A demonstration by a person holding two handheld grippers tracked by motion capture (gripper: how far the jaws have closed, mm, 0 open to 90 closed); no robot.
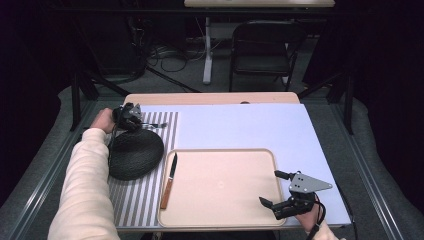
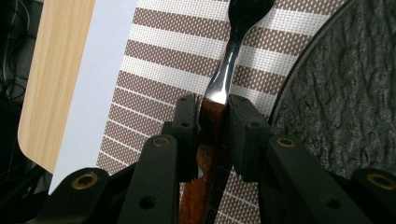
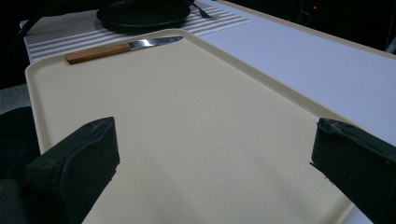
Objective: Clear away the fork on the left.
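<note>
fork (image 2: 223, 77) with a wooden handle and shiny metal neck lies on the brown-and-white striped placemat (image 2: 154, 60), at the far left of the tabletop (image 1: 250, 125), just beside the rim of the round black textured plate (image 2: 345, 93). the left gripper (image 2: 212, 109) has its two black jaws set on either side of the wooden handle, narrow, and the pads look pressed against the wood, so i judge the grasp made and the lift as the step in hand. to do it well, the hold should stay square across the handle, near where wood meets metal, and the lift should go straight up before any sideways move, since the tines point away and could drag on the mat.

the plate rim sits close on one side of the jaws; swinging that way risks knocking it. the other side offers bare mat, then white surface, then the light wooden edge (image 2: 46, 79) of the tabletop, so there is room there but a drop-off beyond.

the right gripper (image 1: 280, 192) hovers with jaws wide apart and nothing between them over the near right corner of the beige plastic tray (image 1: 225, 185). the tray's floor is bare, apart from a wooden-handled knife (image 1: 169, 181) resting along its left rim. that gives a broad open landing area, with the raised rim as the one edge to clear.
</note>
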